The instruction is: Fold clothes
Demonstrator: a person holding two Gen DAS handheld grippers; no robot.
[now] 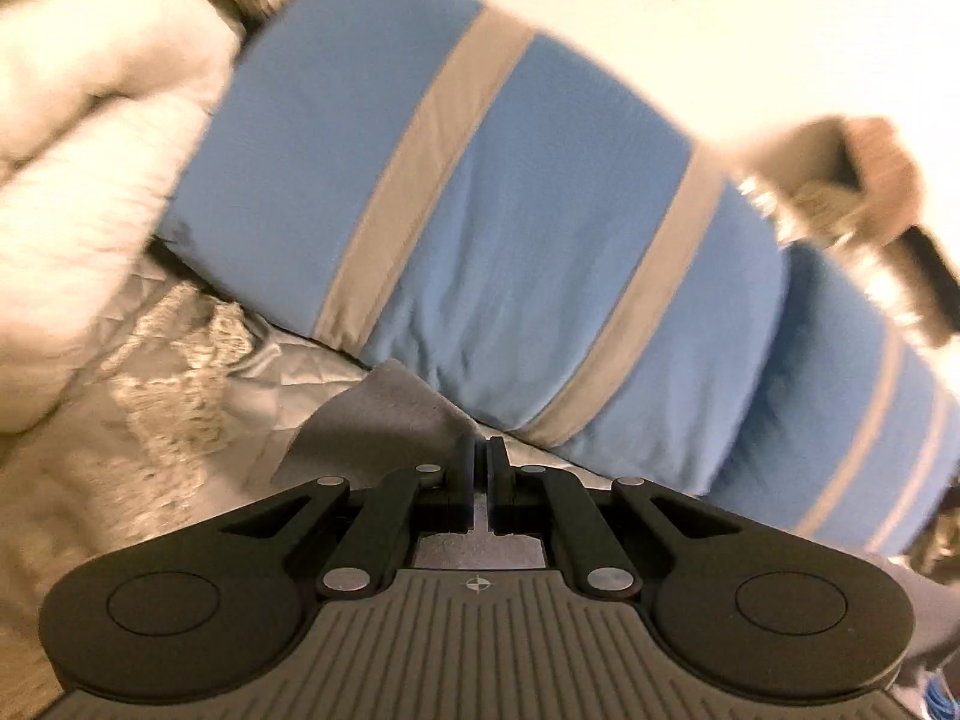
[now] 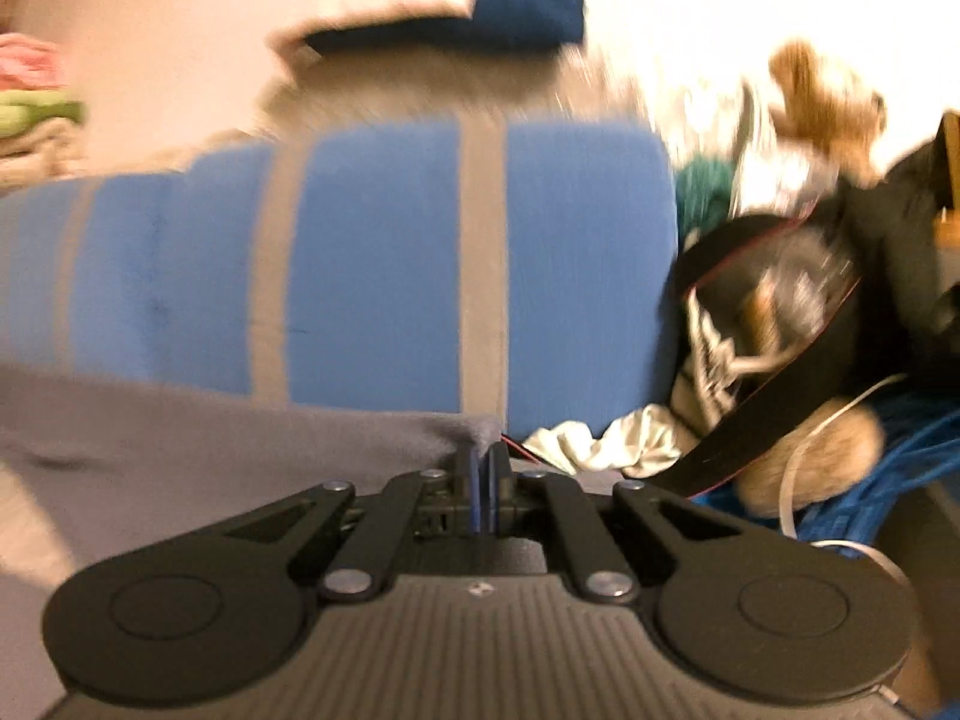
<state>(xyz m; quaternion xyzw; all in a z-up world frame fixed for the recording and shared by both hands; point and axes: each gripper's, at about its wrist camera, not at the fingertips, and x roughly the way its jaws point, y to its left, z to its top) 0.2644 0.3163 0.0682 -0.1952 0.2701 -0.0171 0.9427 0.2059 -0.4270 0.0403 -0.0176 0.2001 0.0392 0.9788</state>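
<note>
In the left wrist view, a cream fleecy blanket [image 1: 90, 180] bulks up at the far left, its lower edge resting on a pale quilted bedspread [image 1: 198, 360] with a lacy patch. Right of it a long blue pillow with grey stripes [image 1: 480, 228] runs diagonally from upper left to lower right, its near edge pressing on the bedspread and closing off the far side. The left gripper [image 1: 480, 456] sits low in the middle, jaws drawn nearly together and clenched on a peaked corner of the grey garment [image 1: 378, 414], which rises just in front of the pillow's near edge. Open bedspread lies to the left of that corner; to the right the pillow leaves little room. A blurred brown object [image 1: 870, 180] sits beyond the pillow at the far right.

In the right wrist view, a stack of pink and green folded cloth [image 2: 36, 102] sits at the far left edge. The grey garment [image 2: 210, 438] spreads broadly across the near left, its far edge against the blue pillow [image 2: 390, 258]. The right gripper [image 2: 483, 462] is clamped on the garment's right corner, just before the pillow. A dark blue cushion [image 2: 528, 6] lies far behind. To the right, clutter crowds in: a white crumpled cloth [image 2: 606, 438], a black strap [image 2: 780, 396] and a tan plush toy [image 2: 822, 96], all near the pillow's right end.
</note>
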